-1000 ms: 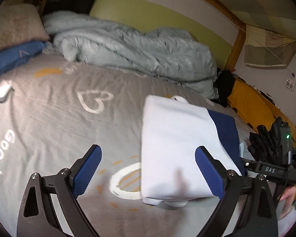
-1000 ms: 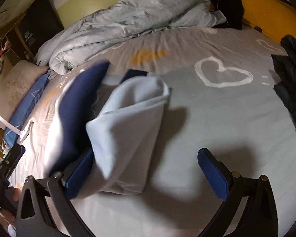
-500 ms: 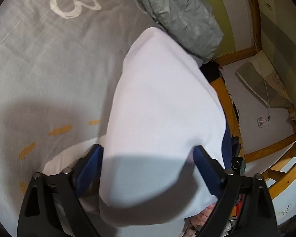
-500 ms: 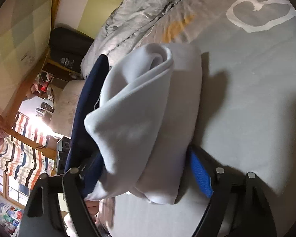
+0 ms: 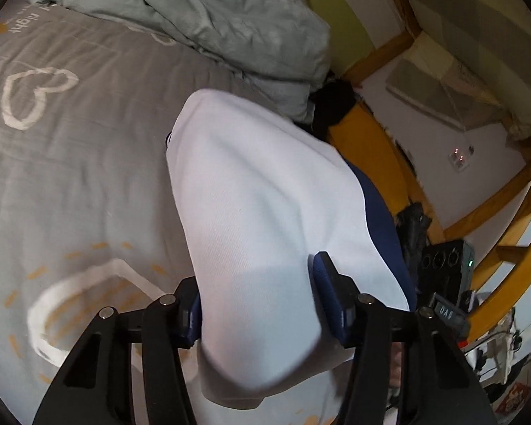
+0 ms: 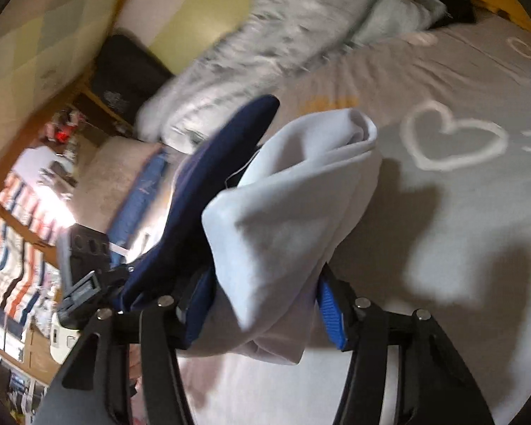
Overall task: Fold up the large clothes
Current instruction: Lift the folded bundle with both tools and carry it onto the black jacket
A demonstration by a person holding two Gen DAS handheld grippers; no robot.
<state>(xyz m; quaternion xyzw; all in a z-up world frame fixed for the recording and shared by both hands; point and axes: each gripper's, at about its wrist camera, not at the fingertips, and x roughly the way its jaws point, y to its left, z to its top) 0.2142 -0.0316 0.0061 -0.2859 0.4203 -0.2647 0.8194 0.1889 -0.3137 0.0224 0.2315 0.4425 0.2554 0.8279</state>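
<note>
Above the grey bedsheet (image 5: 88, 163), both grippers' fingers have just closed on the folded garment (image 5: 265, 219); only the right view shows its rolled end.

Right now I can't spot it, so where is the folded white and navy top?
In both wrist views the top is centre frame, clamped between the left gripper and right gripper, above the grey bedsheet.

We see a bed (image 5: 88, 163) under a grey sheet printed with white hearts (image 6: 453, 141); a crumpled pale duvet (image 5: 209, 24) lies along its far side.
</note>
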